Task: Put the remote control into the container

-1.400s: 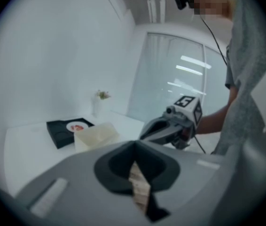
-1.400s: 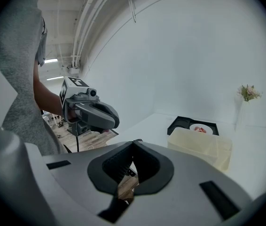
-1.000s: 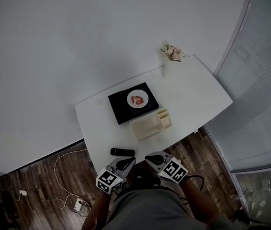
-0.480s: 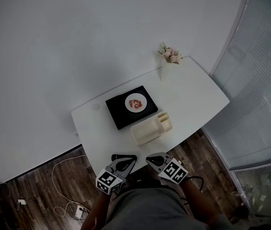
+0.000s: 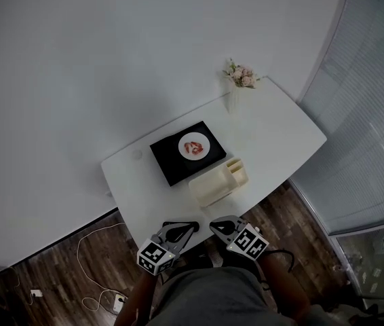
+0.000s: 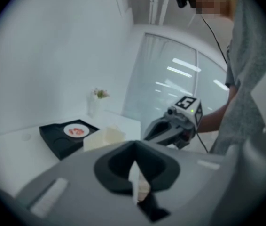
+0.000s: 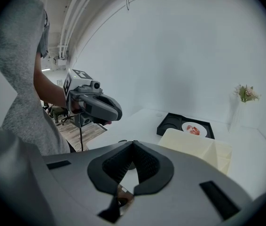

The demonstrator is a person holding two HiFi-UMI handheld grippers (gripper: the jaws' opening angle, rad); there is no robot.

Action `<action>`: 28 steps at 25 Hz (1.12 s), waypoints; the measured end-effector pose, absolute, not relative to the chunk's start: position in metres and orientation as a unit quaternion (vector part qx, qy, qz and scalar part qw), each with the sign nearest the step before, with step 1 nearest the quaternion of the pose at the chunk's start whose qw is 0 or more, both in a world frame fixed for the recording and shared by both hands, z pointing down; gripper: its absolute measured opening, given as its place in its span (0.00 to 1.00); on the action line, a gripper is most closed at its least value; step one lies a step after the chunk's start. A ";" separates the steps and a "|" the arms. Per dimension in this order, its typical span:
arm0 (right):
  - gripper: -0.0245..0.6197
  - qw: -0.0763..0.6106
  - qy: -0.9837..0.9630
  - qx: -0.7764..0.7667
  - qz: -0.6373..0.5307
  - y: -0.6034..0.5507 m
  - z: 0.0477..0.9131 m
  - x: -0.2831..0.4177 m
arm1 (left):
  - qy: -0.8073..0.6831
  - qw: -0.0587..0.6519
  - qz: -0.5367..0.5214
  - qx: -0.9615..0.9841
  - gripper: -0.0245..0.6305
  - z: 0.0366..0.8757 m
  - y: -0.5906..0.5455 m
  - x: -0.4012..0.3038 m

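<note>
We hold both grippers low at the near edge of the white table [image 5: 273,136], side by side and close to our body. The left gripper [image 5: 188,229] has its jaws pressed together with nothing between them, and the right gripper [image 5: 214,225] likewise has its jaws drawn tight and empty. The black remote control [image 5: 177,223] lies flat on the table's near edge, just in front of the left gripper's tip and partly covered by it in the head view; we cannot tell whether the two touch. The cream container [image 5: 211,186] stands farther in on the table, clear of the remote, with narrow compartments at its right end. Just behind the container sits a black tray [image 5: 167,157] bearing a white plate [image 5: 193,145] with something red on it. A vase of pink flowers [image 5: 241,76] stands at the table's far edge, against the wall. A white cable [image 5: 91,250] trails across the dark wooden floor [image 5: 49,277] to our left.
</note>
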State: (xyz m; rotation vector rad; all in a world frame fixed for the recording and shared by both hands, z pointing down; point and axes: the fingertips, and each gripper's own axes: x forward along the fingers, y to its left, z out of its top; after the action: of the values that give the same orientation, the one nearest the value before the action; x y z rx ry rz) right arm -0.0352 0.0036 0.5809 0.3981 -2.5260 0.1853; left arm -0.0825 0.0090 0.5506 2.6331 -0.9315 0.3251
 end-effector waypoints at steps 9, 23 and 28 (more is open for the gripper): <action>0.06 0.302 -0.942 0.129 0.068 -0.004 0.594 -0.025 | -0.357 0.176 0.100 0.912 0.04 0.561 -0.003 -0.089; 0.06 0.295 -0.942 0.137 0.081 -0.010 0.597 -0.041 | -0.302 0.166 0.203 0.917 0.04 0.601 0.005 -0.087; 0.06 0.301 -0.940 0.139 0.082 -0.006 0.602 -0.041 | -0.269 0.140 0.311 0.901 0.04 0.641 0.014 -0.097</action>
State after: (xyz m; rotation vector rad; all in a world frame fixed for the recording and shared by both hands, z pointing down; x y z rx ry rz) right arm -0.0411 -0.0061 0.6022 0.3698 -2.4926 0.2178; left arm -0.0972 0.0144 0.6407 2.6017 -0.7775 0.8972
